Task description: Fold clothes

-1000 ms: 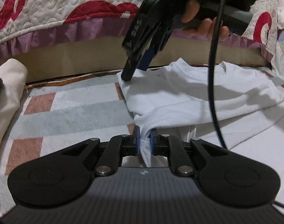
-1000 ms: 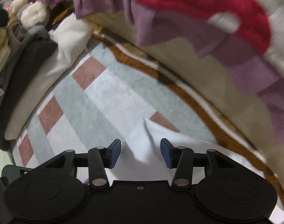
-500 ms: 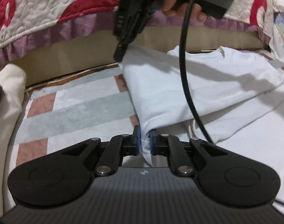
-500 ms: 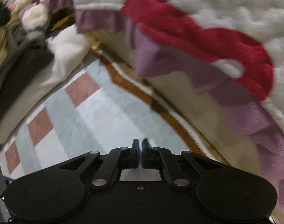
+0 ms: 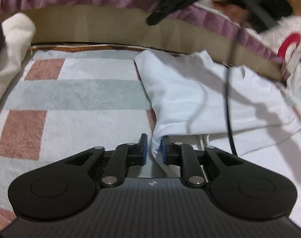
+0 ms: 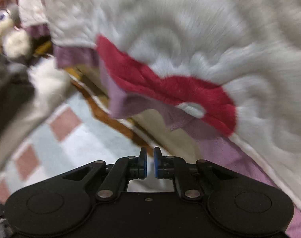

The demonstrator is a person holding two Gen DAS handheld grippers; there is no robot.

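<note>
A white shirt (image 5: pixel 190 99) lies partly folded on the checked rug (image 5: pixel 81 99), its left side a straight folded edge. My left gripper (image 5: pixel 154 148) sits at the near end of that edge, open only a little. A strip of the shirt hangs loosely between the blue pads, and rug shows beside it. My right gripper (image 5: pixel 156 18), blurred and held by a hand (image 5: pixel 229 6), hovers above the shirt's far corner without touching it. In its own view the right gripper (image 6: pixel 150 162) is shut to a thin slit with nothing in it.
A quilt (image 6: pixel 209 39) with red patches and a purple frill overhangs the beige bed base (image 5: pixel 91 25) along the rug's far side. A white cushion (image 5: pixel 13 39) lies at the left. A black cable (image 5: pixel 228 103) hangs over the shirt. A stuffed toy (image 6: pixel 9 29) sits far left.
The right gripper has let go of the shirt's far corner and risen towards the quilt. The left jaws have parted slightly, loosening their hold on the near edge.
</note>
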